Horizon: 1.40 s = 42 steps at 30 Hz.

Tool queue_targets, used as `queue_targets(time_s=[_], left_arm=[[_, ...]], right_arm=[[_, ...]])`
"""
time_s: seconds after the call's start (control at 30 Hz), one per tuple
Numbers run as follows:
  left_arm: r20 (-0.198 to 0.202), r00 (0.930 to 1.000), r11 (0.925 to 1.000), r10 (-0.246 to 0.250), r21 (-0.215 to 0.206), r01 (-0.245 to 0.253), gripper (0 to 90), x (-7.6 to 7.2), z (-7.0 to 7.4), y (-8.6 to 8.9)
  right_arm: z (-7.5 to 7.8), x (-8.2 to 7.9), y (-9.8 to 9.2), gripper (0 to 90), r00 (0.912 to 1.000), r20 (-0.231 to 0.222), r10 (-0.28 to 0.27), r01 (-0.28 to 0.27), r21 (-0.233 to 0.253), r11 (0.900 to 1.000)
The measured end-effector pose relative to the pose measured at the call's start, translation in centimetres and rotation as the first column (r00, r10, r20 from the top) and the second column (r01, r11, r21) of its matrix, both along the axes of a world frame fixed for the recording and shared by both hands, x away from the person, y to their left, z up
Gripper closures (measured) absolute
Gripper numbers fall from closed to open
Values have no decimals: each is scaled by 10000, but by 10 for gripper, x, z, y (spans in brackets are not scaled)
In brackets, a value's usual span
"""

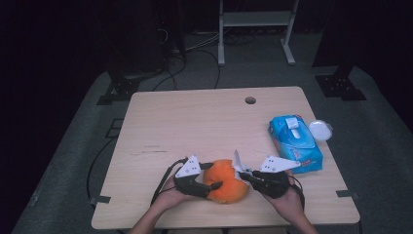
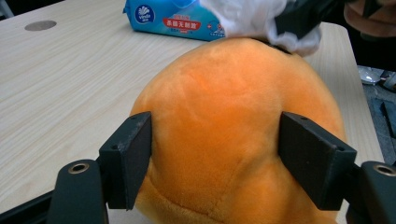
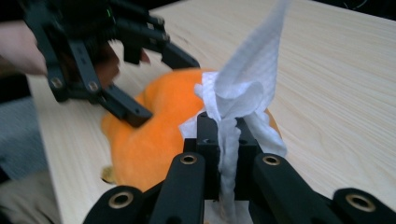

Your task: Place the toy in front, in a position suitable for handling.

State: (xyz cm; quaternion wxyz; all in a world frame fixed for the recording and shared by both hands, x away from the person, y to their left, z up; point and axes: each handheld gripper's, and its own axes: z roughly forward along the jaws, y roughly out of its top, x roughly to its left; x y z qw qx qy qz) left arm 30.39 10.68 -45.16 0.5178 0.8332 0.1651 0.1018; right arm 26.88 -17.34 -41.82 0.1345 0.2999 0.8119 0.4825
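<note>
My left claw [image 1: 210, 181] gripped the round orange plush toy [image 1: 225, 182] near the bench's [image 1: 195, 122] front edge. My right claw [image 1: 245, 174] pinched a white wipe [image 3: 243, 88] against its top; most wiping seemingly remained.

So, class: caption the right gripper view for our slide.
Right hand-held gripper presses a white wipe onto the orange plush toy.
</note>
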Motion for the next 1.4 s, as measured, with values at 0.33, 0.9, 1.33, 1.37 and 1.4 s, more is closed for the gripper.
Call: queue_targets(time_s=[0.33, 0.9, 1.33, 1.37, 1.4], left_arm=[[-245, 9997, 10000, -91, 9, 92, 274, 1, 0, 4], [201, 9970, 9963, -747, 446, 738, 290, -11, 6, 0], [-191, 9972, 9973, -727, 36, 728, 162, -4, 15, 2], [-417, 9970, 9978, -653, -154, 647, 140, -1, 17, 2], [-534, 9966, 9978, -627, -245, 614, 111, 0, 17, 1]], right_arm=[[-5, 9, -14, 852, 9970, -377, -677, 684, 178, 9975], [-7, 17, -11, 852, 9935, -821, -783, 812, 333, 9961], [-1, 8, 2, 853, 9952, -948, 255, -203, 562, 9982], [-1, 8, 2, 853, 9952, -923, 337, -293, 491, 9984], [0, 7, 2, 852, 9944, -916, 530, -495, 398, 9980]])
